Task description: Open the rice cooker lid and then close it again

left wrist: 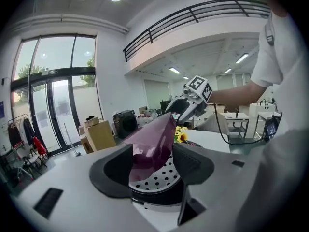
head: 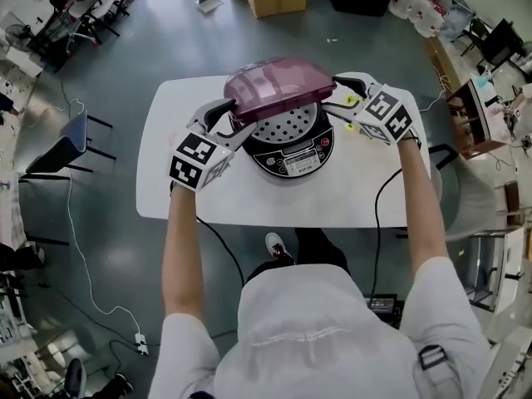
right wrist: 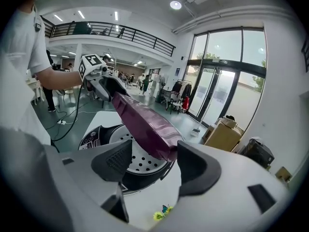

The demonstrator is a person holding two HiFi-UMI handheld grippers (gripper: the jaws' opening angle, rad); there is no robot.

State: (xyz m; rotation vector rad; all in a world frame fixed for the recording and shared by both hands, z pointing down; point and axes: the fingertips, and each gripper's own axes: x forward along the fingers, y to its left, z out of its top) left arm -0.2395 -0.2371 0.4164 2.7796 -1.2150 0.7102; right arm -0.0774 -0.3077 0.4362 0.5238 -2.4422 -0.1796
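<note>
While purple lid point(head: 281, 83) hides cooker point(head: 293, 155) rear, left fingers point(left wrist: 112, 170), right fingers point(right wrist: 199, 170) released, straddling it

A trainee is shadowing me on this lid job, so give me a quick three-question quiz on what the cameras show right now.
1. True or false: the purple lid of the rice cooker is fully shut.
2. What lies between the jaws of the left gripper? A) the lid's edge B) a cable C) nothing
3. Fill in: the jaws of the right gripper stand ___, one on each side of the lid's edge.

Key
1. False: the lid is tilted up and the dotted inner plate shows beneath it.
2. A
3. apart
</note>
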